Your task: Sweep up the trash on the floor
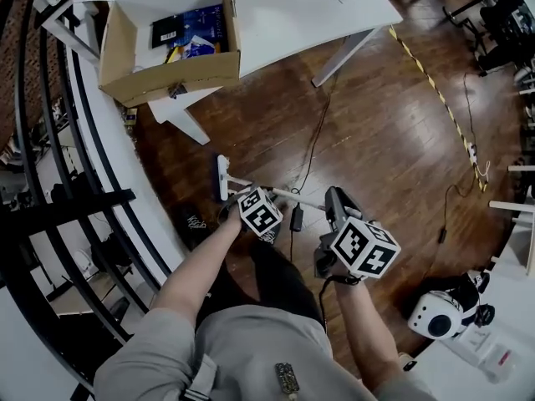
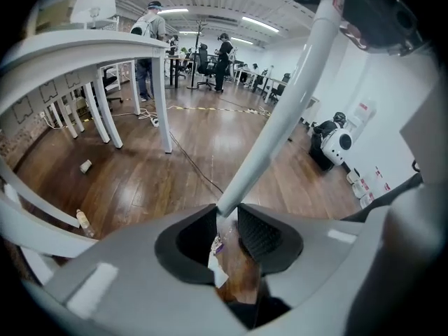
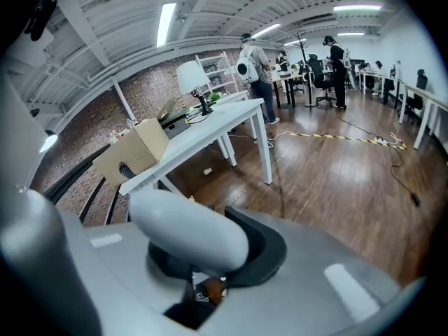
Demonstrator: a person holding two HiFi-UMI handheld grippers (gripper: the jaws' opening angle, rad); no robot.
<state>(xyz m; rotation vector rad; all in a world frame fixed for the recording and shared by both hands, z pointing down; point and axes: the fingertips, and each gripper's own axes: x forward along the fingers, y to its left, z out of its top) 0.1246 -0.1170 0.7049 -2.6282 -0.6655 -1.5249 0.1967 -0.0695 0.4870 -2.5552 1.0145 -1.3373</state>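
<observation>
The left claw (image 2: 227, 222) is clamping the broom pole (image 2: 280, 117); the right claw (image 3: 204, 259) is gripping its rounded top end (image 3: 189, 229). Trash (image 2: 85, 166) is lying well ahead-left of the left claw, so I'd be keeping both grips tight and the broom head (image 1: 222, 176) pressing flat on the floor.

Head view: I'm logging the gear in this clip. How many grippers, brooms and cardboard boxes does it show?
Grippers: 2, the left gripper and the right gripper
Broom: 1
Box: 1
Total: 4
</observation>
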